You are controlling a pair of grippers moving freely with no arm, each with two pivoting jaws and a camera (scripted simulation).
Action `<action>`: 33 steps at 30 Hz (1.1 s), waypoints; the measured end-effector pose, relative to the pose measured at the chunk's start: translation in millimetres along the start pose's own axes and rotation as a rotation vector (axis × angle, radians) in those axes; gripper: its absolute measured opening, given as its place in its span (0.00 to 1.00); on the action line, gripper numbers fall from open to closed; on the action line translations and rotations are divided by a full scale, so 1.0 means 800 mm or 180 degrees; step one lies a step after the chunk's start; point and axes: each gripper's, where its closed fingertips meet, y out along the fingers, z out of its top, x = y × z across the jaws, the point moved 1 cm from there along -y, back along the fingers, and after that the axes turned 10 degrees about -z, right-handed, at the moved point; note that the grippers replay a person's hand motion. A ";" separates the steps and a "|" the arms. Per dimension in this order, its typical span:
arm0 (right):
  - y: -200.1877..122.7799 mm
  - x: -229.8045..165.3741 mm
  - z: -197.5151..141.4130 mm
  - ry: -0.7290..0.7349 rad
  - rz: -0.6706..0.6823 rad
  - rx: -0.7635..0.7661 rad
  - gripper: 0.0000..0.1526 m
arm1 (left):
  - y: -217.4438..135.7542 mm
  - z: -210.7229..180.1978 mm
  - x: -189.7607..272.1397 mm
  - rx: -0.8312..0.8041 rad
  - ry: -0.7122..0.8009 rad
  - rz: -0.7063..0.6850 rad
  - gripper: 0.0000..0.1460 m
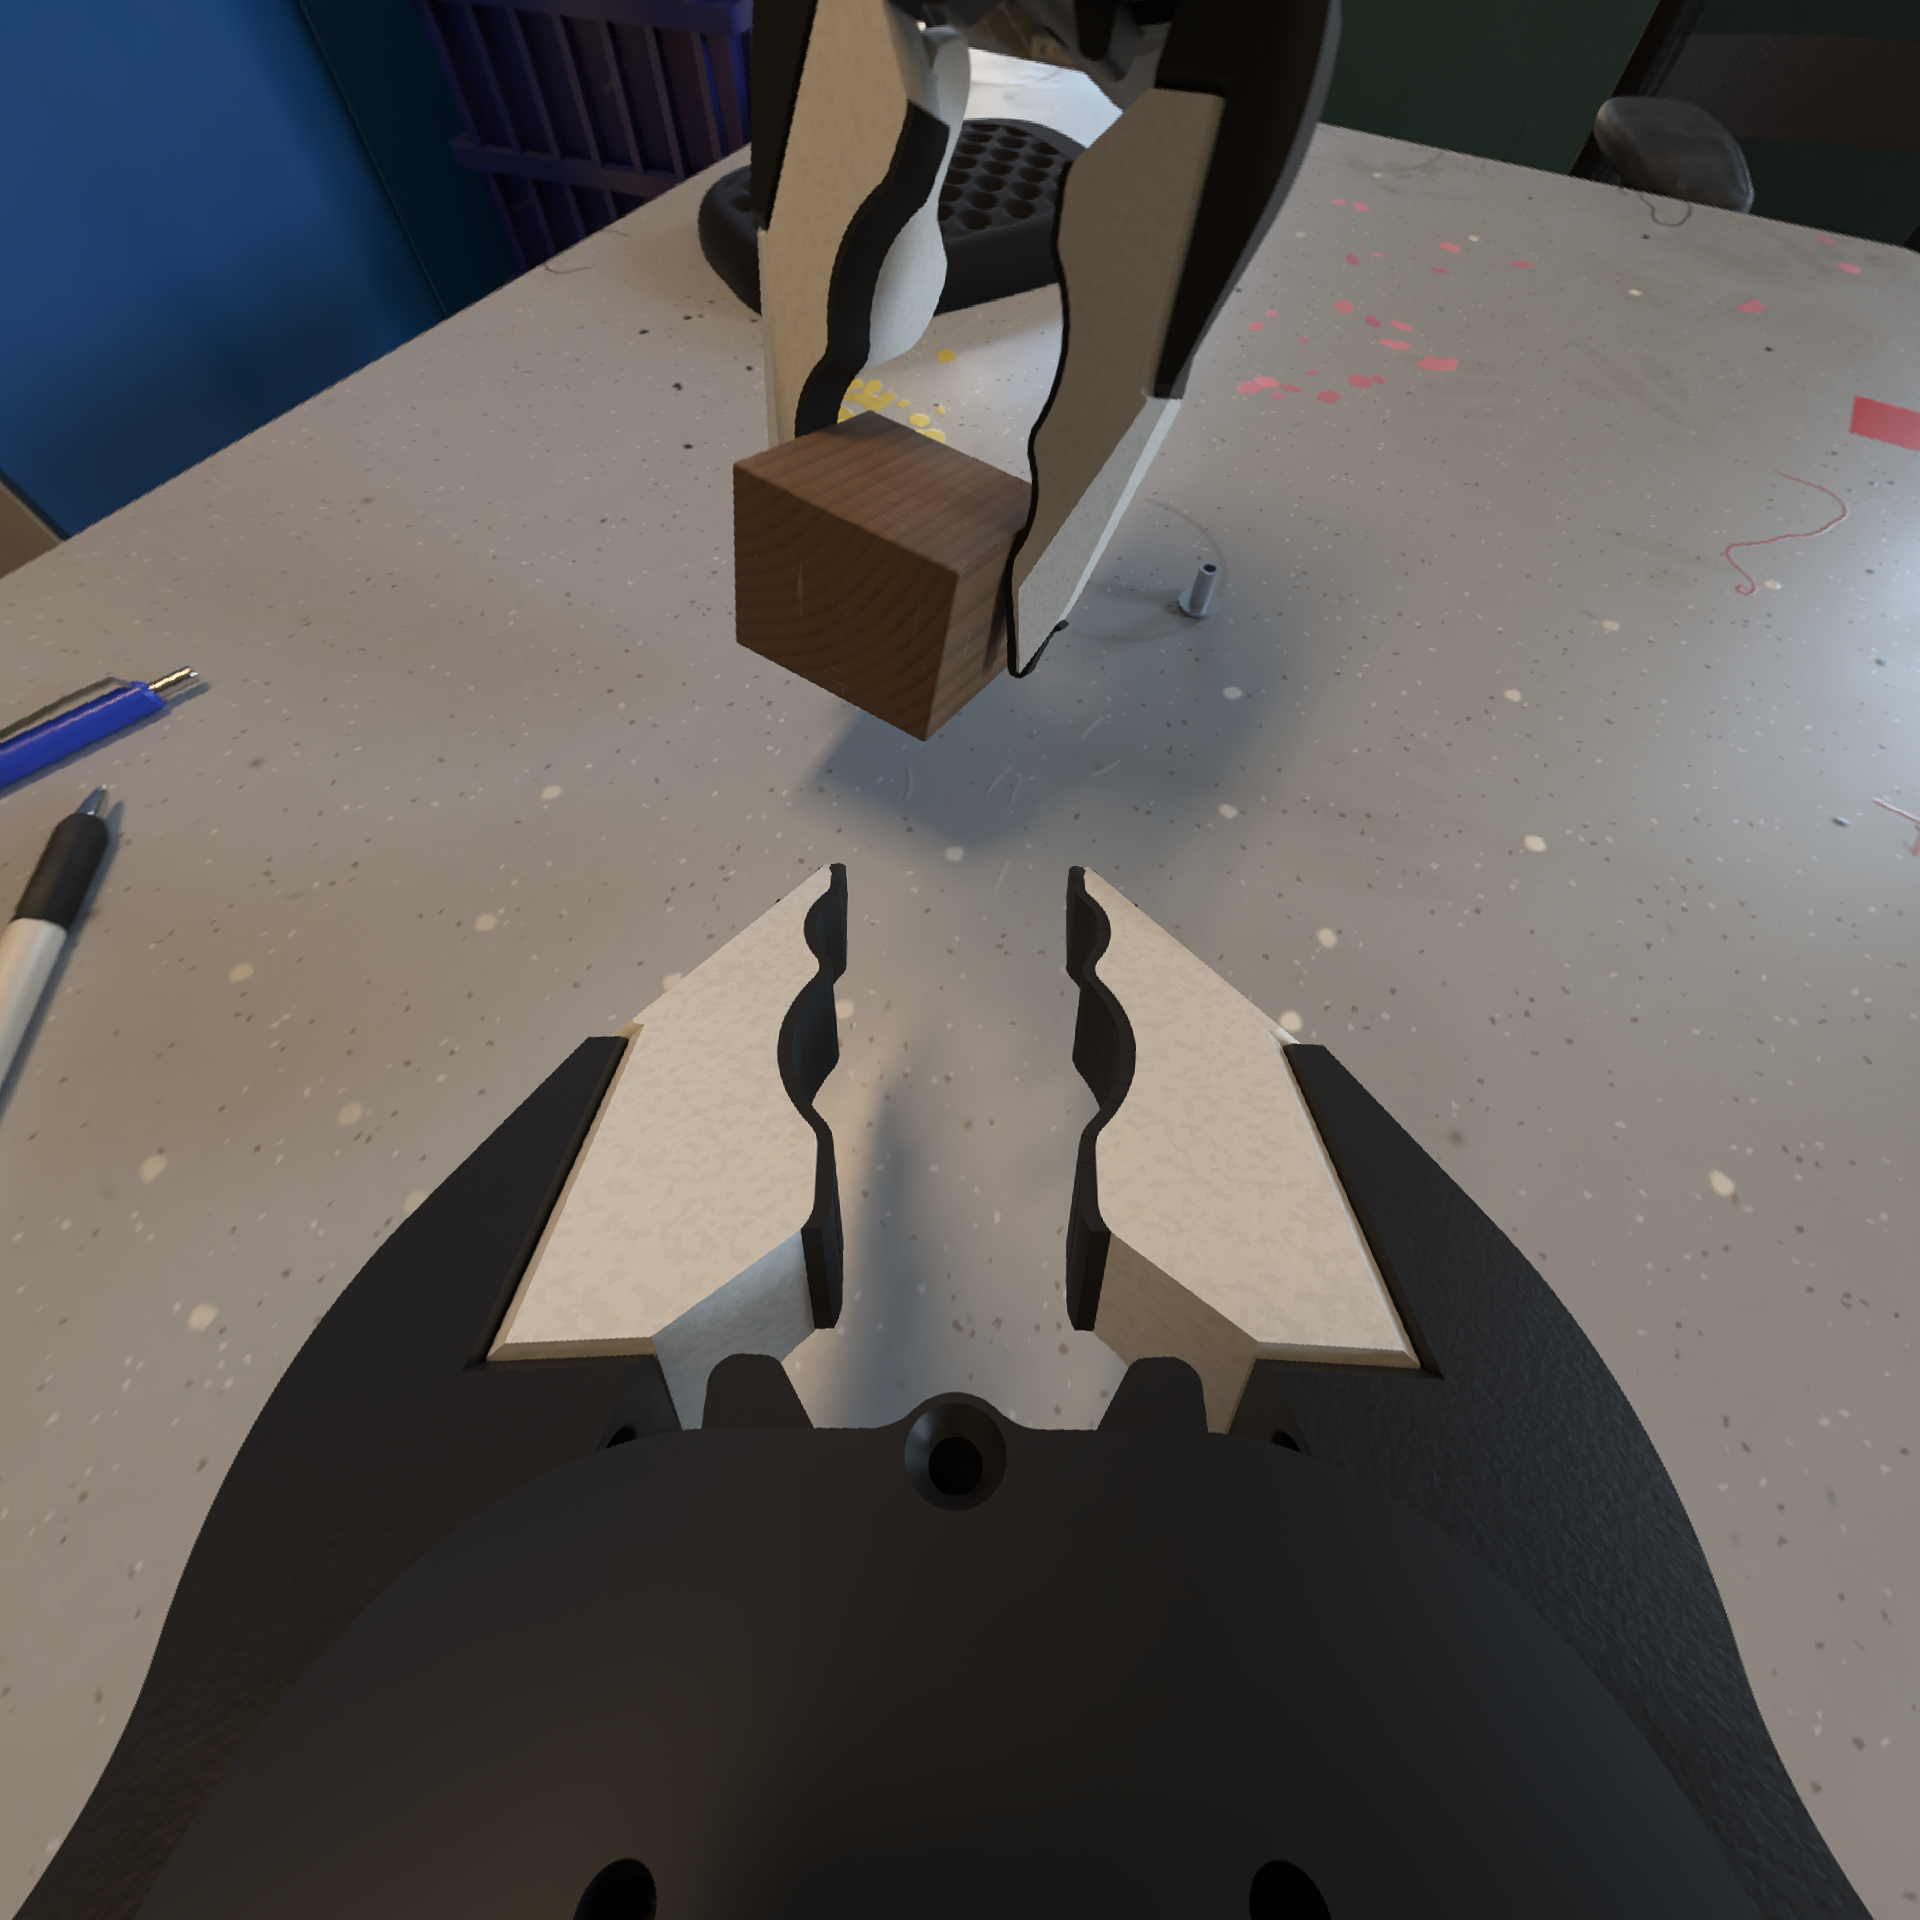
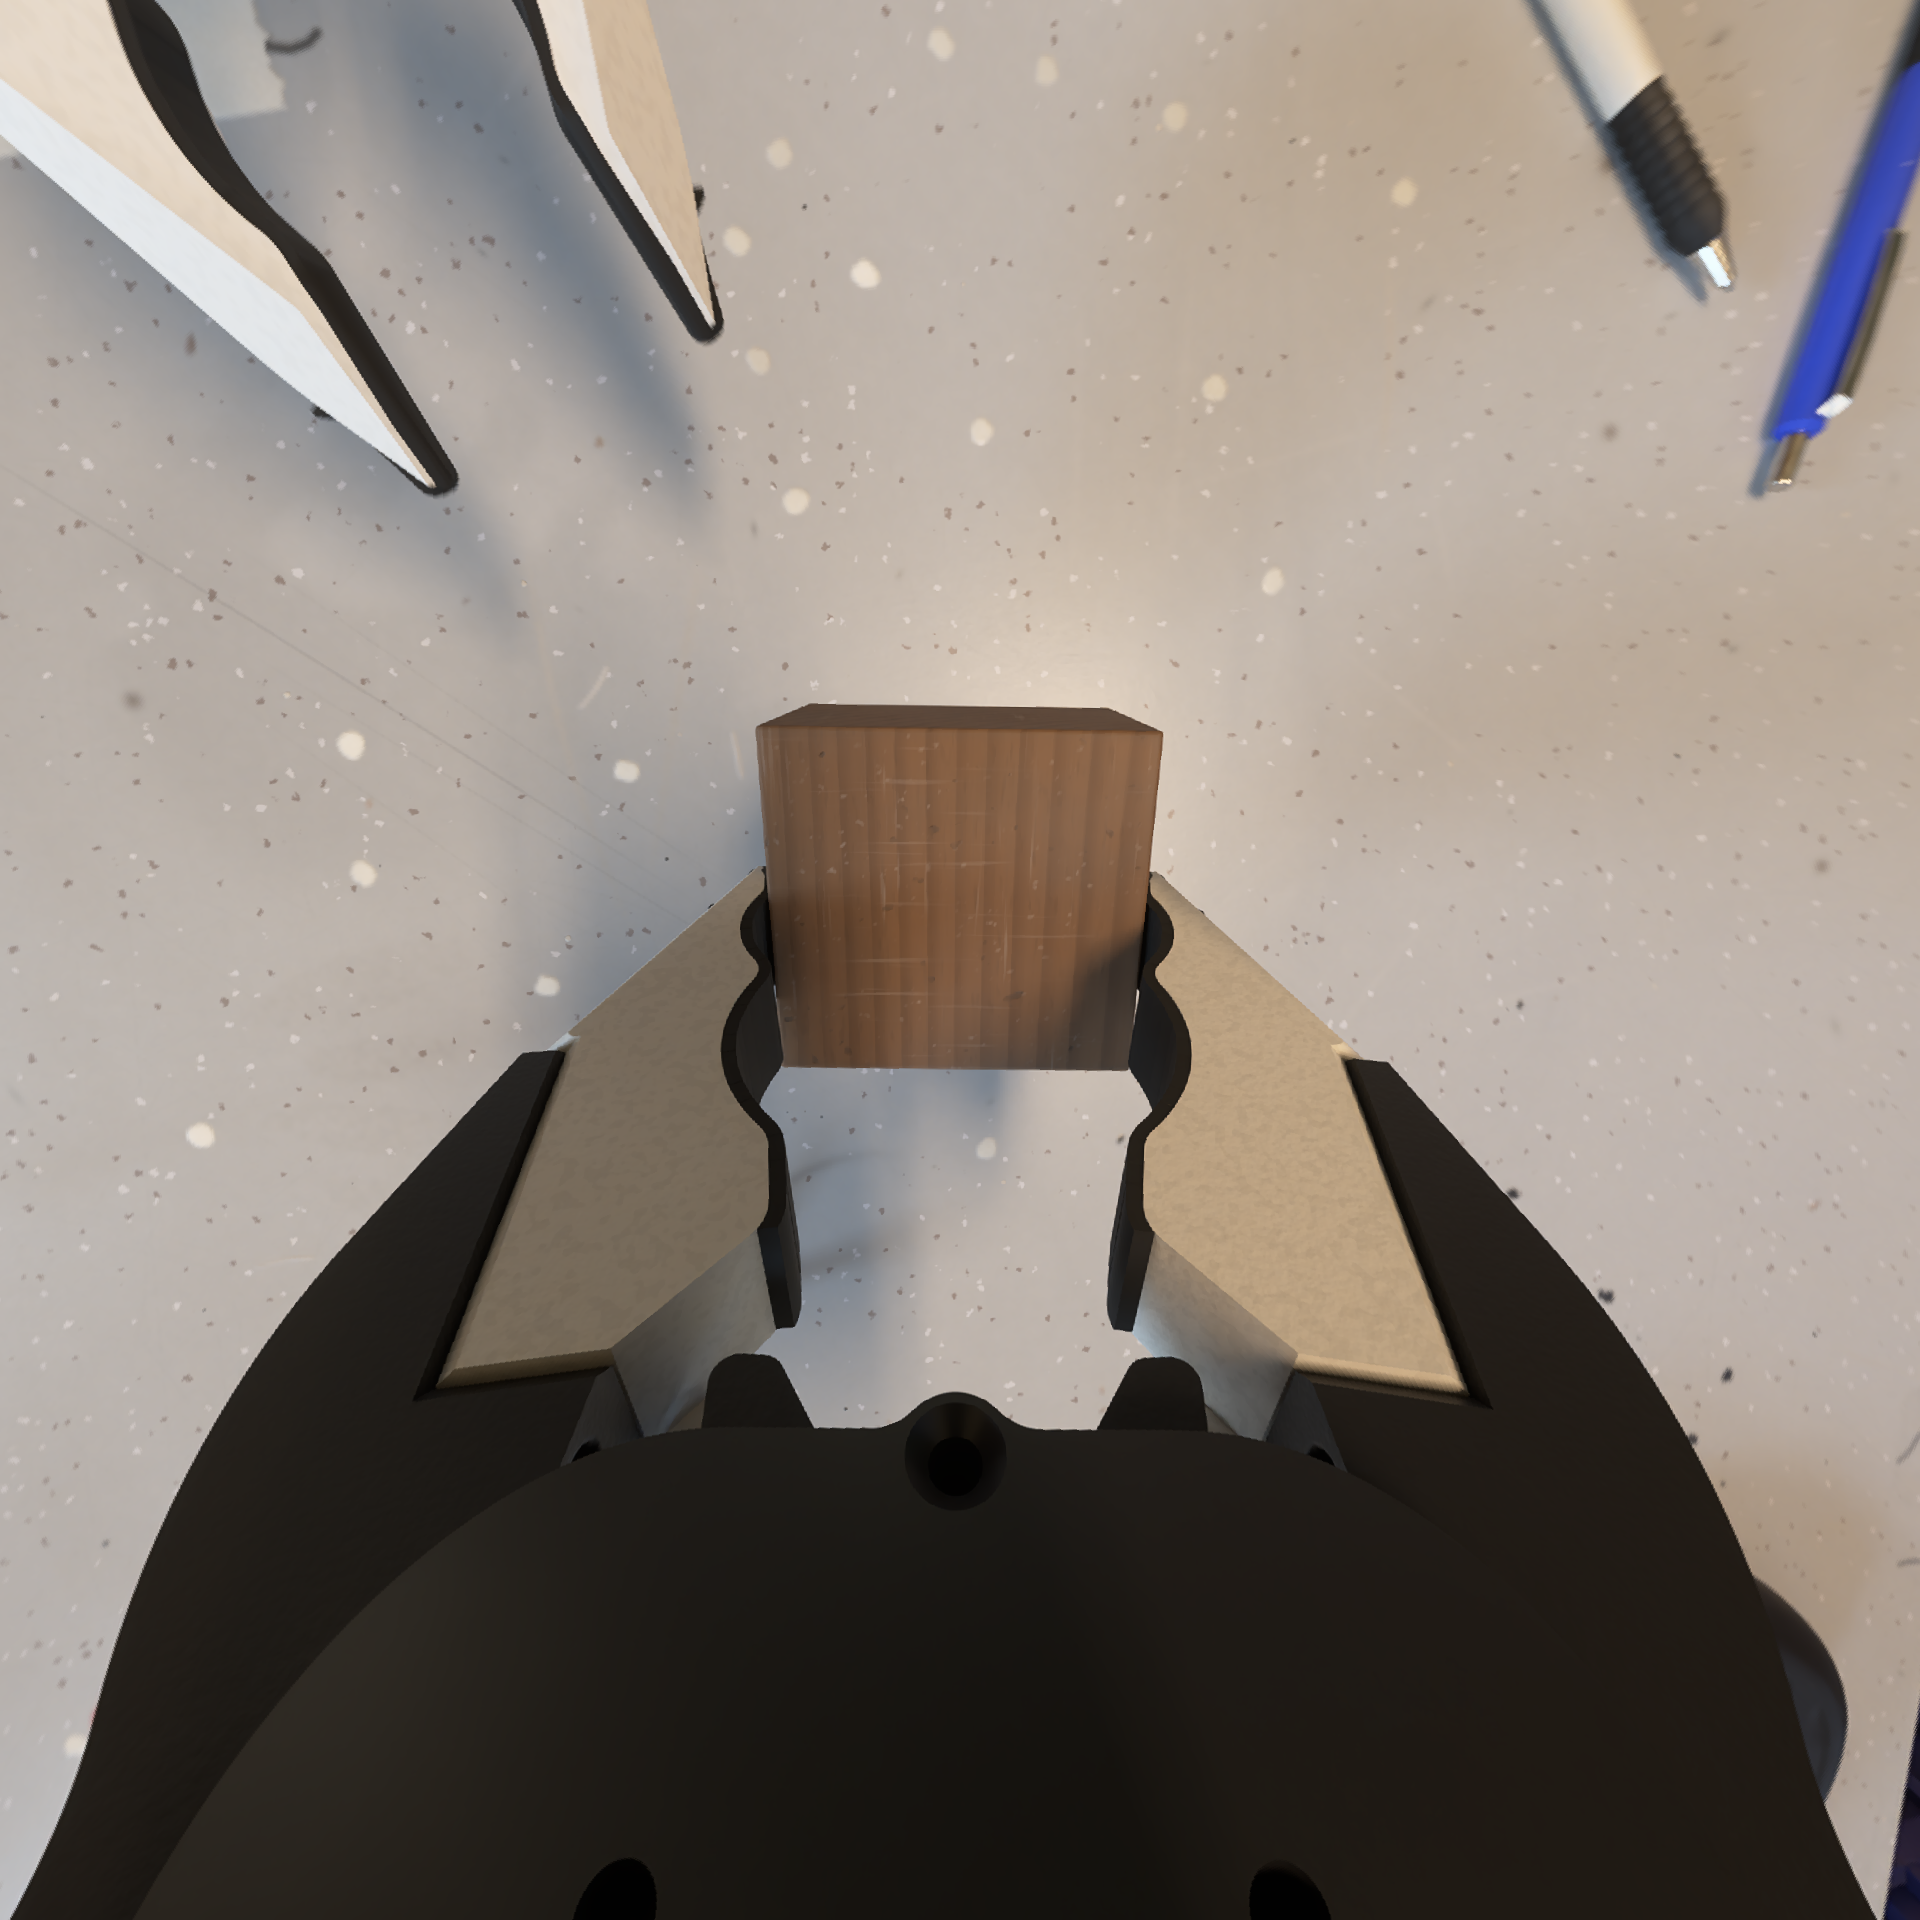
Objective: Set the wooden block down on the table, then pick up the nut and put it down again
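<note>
The brown wooden block [image 1: 873, 571] hangs a little above the grey speckled table [image 1: 1455, 935], with its shadow beneath it. My right gripper [image 2: 956, 894] is shut on the wooden block [image 2: 956, 883], one finger on each side, pointing down at the table. Its fingers [image 1: 1091, 468] come down from the top of the left wrist view. The nut [image 1: 1200, 587], small and grey, stands on the table just right of the block. My left gripper [image 1: 956, 883] is open and empty, low over the table in front of the block. It also shows in the right wrist view [image 2: 571, 400].
A blue pen [image 1: 83, 717] and a black-and-white pen [image 1: 52, 904] lie at the left; both also show in the right wrist view, the blue pen [image 2: 1839, 312] and the other pen [image 2: 1652, 135]. A black tray with holes [image 1: 997, 177] stands at the back edge. Red paint marks [image 1: 1351, 364] dot the right side.
</note>
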 end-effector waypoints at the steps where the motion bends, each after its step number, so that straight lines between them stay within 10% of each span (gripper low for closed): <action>1: 0.003 0.000 0.001 -0.0016 0.0064 -0.0049 0.44 | -0.004 -0.002 0.000 0.0016 0.0010 0.0021 0.29; 20: 0.049 -0.015 -0.005 0.0005 0.0398 -0.0703 0.44 | -0.016 -0.042 -0.003 -0.0081 -0.0014 0.0087 0.27; 24: 0.028 -0.004 -0.005 0.0200 0.0224 -0.0368 0.70 | -0.016 -0.041 -0.003 -0.0055 0.0010 0.0090 0.27; 33: -0.047 -0.033 -0.108 0.0774 0.0102 -0.0109 0.40 | 0.011 -0.033 -0.002 -0.0220 0.0351 0.0075 0.27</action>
